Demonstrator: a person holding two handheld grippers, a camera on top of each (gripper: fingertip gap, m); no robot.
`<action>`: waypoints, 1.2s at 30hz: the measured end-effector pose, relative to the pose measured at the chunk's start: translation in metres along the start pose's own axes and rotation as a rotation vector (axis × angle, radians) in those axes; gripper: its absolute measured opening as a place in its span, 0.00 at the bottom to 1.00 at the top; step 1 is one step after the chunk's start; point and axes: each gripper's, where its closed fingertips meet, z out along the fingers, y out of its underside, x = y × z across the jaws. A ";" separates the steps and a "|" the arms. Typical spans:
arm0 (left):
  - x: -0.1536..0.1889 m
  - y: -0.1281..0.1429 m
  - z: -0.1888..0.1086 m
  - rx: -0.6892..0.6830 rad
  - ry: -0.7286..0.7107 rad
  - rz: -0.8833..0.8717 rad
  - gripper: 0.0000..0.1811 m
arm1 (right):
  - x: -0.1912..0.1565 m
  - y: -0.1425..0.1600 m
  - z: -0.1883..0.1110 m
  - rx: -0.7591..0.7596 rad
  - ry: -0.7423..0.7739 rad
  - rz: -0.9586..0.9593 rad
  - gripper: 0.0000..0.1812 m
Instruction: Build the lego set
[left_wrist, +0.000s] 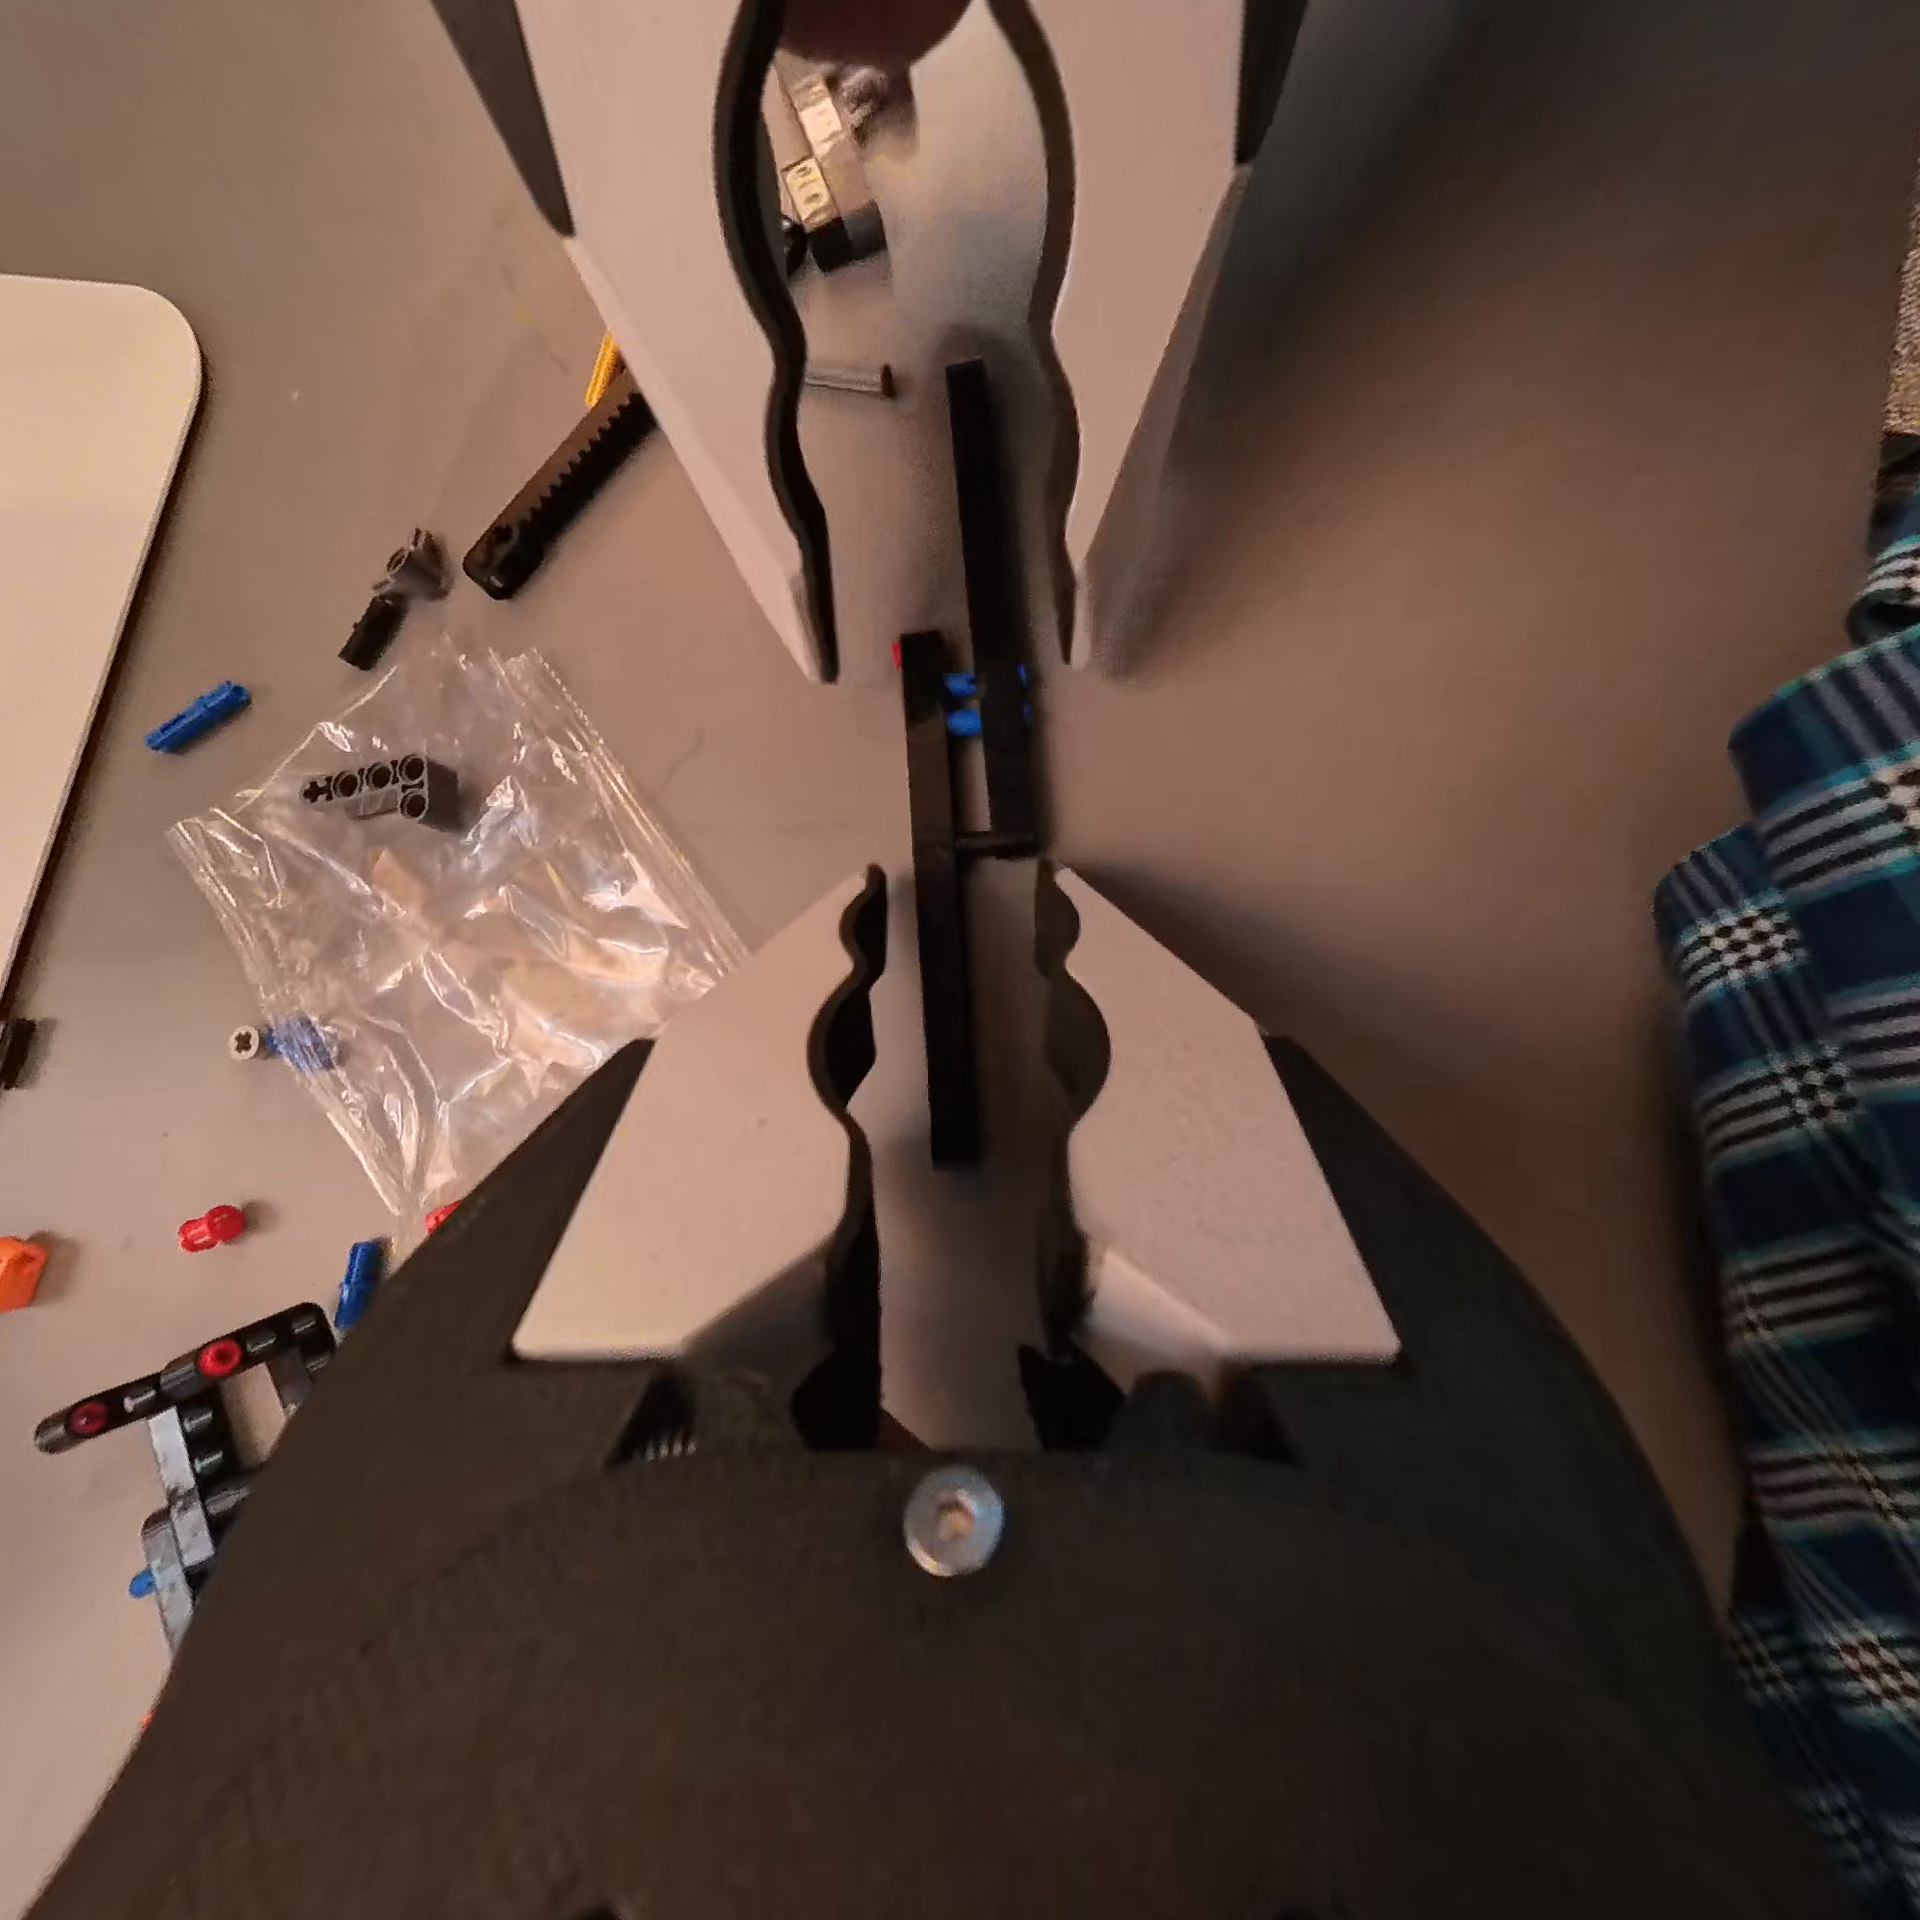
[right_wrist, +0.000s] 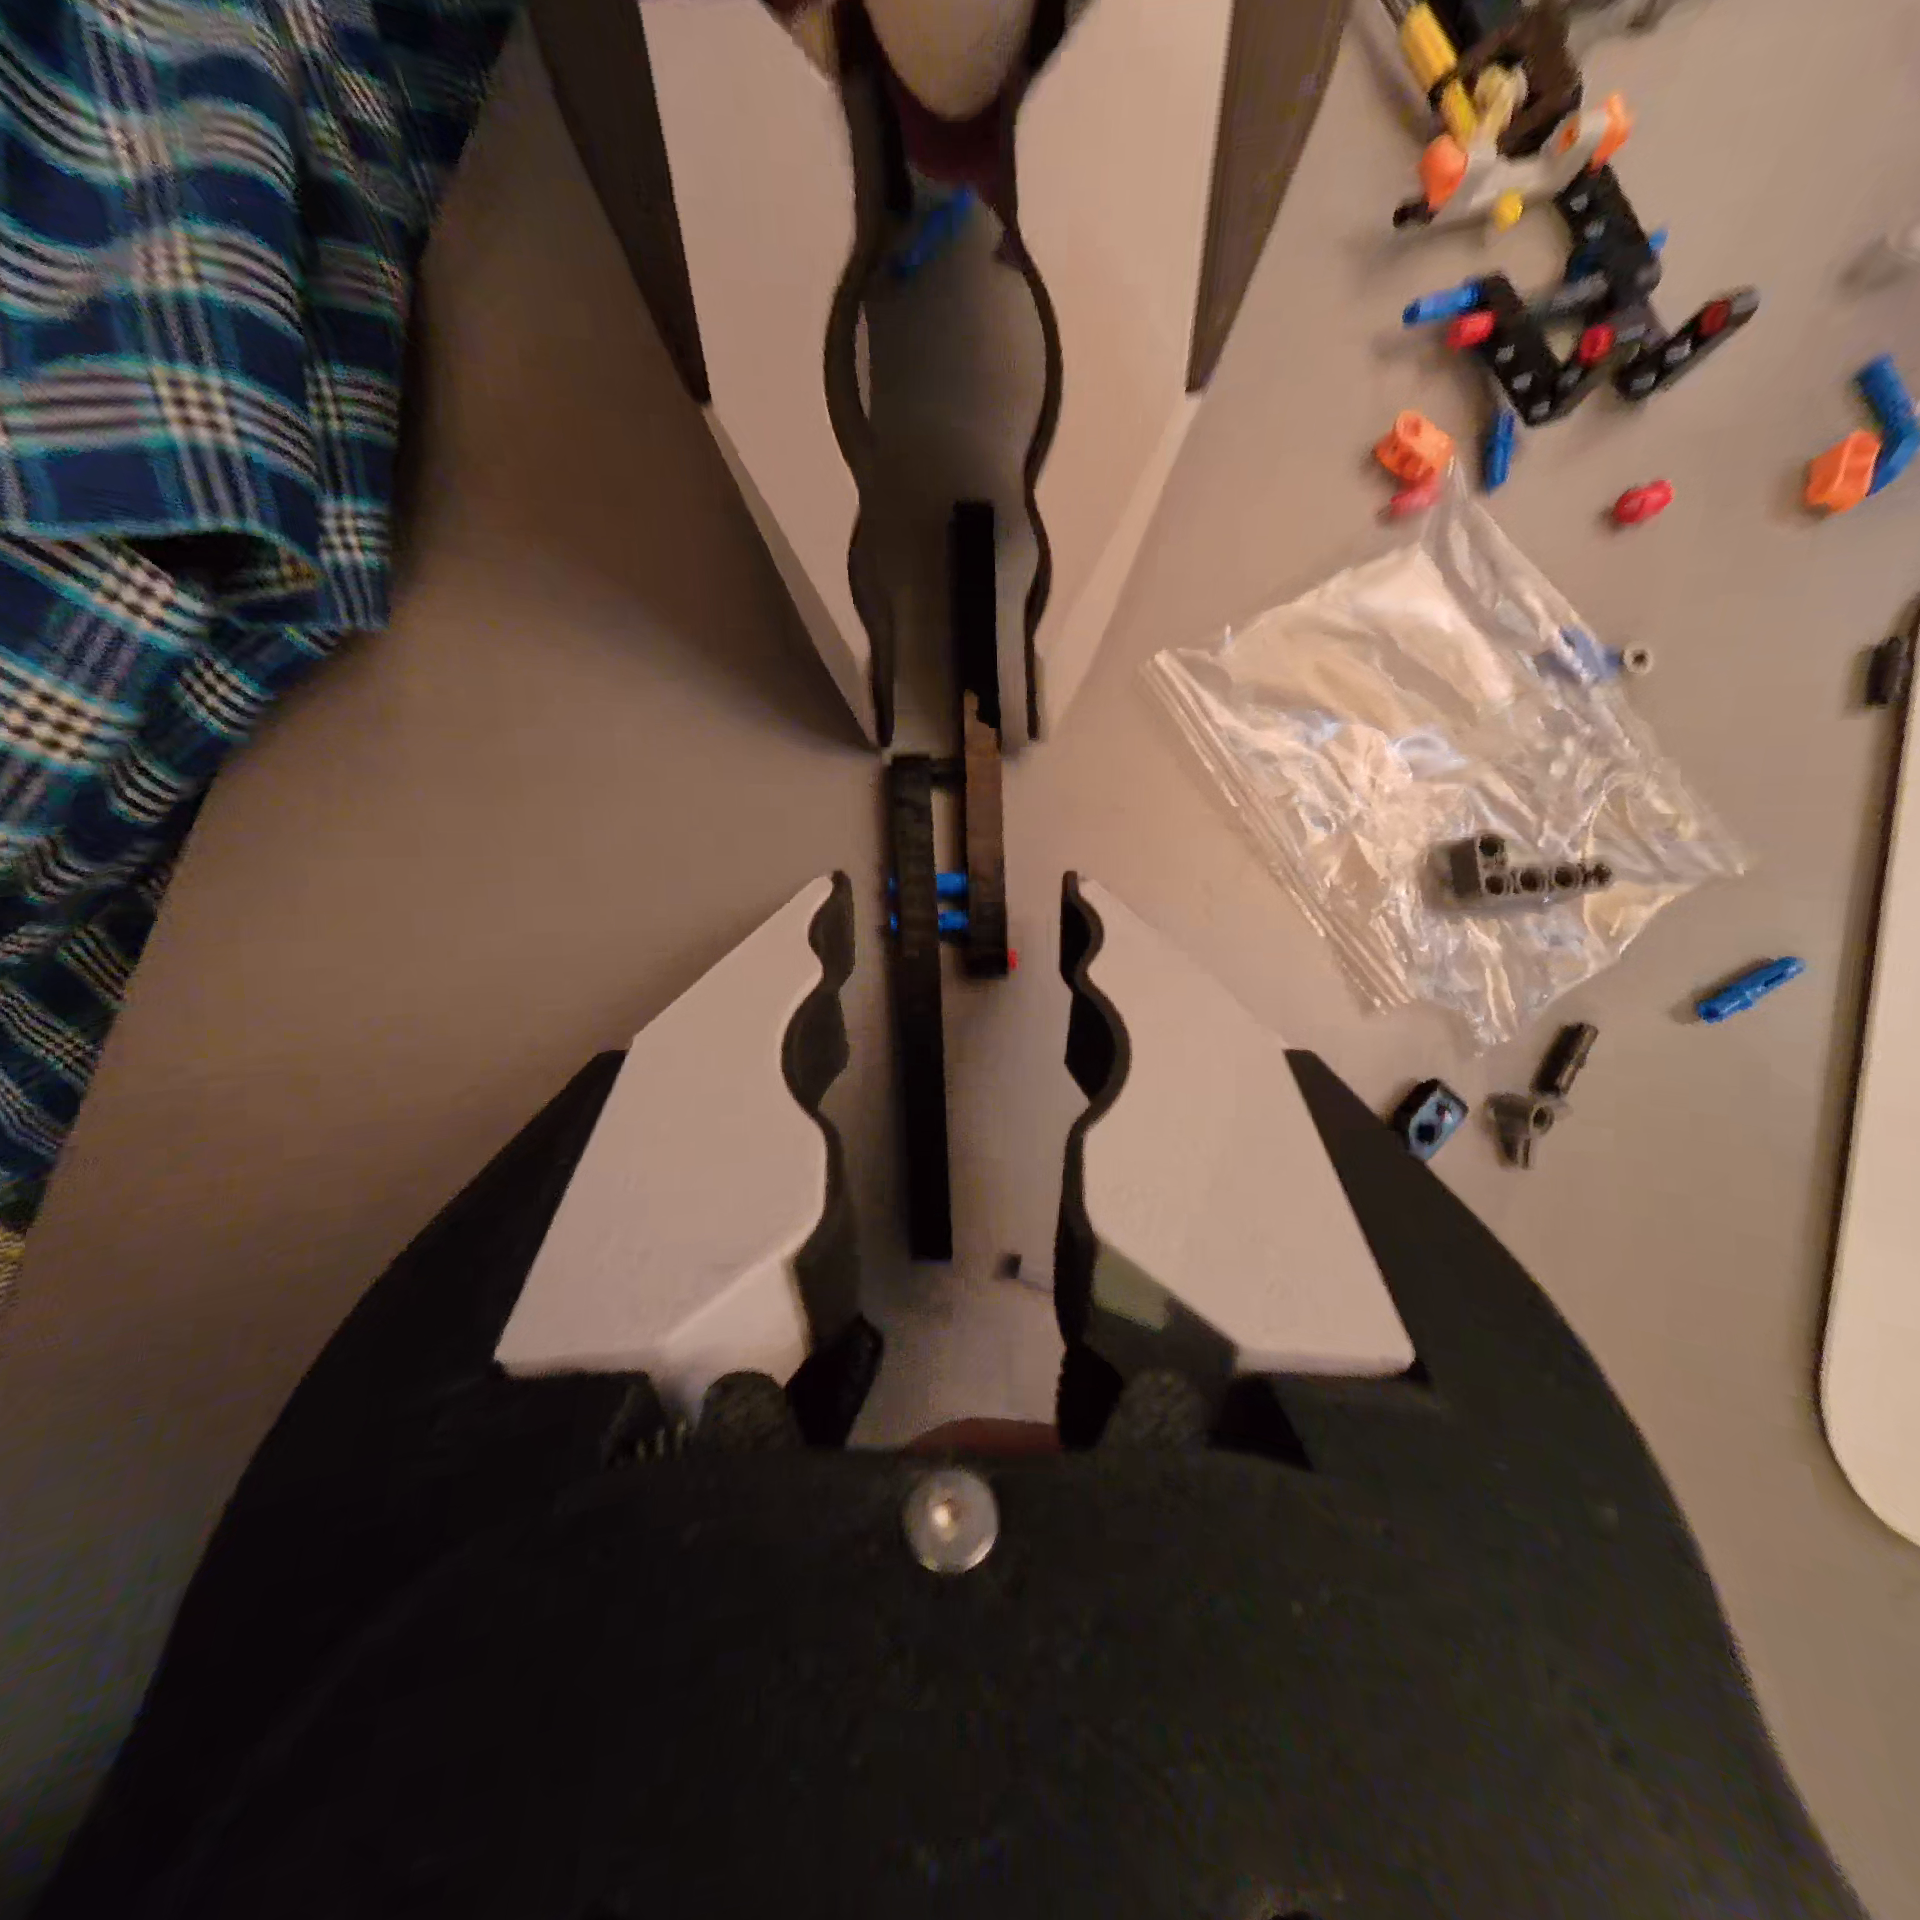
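Two long black beams stand on their narrow edges on the grey table, side by side, joined by two blue pins (left_wrist: 961, 698) and a black axle. My left gripper (left_wrist: 964, 873) straddles the near beam (left_wrist: 945, 987) with its jaws apart and a gap on each side. My right gripper (left_wrist: 951, 665) comes in from the opposite end and straddles the other beam (left_wrist: 985, 540) the same way. In the right wrist view, my right gripper (right_wrist: 956, 883) is open around its beam (right_wrist: 923, 1091). The left gripper (right_wrist: 956, 740) faces it around the second beam (right_wrist: 977, 603).
A clear plastic bag (left_wrist: 447, 914) with a grey angled beam (left_wrist: 379, 792) on it lies beside the grippers. Loose blue, red and orange pieces, a black toothed rack (left_wrist: 561, 499) and a black part-built frame (right_wrist: 1579, 332) are scattered there. There is also a white board (left_wrist: 73, 520) and plaid cloth (right_wrist: 156, 416). My left and right fingertips are right by each other.
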 end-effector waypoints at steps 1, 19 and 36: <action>0.000 0.000 0.000 0.001 0.003 -0.002 0.16 | 0.000 -0.001 0.004 -0.010 -0.003 -0.010 0.20; 0.003 -0.004 0.006 0.030 -0.008 -0.004 0.09 | -0.002 -0.003 0.025 -0.010 -0.046 -0.040 0.10; -0.002 -0.010 0.001 0.029 0.035 0.001 0.16 | 0.005 0.017 0.004 -0.042 0.000 0.019 0.19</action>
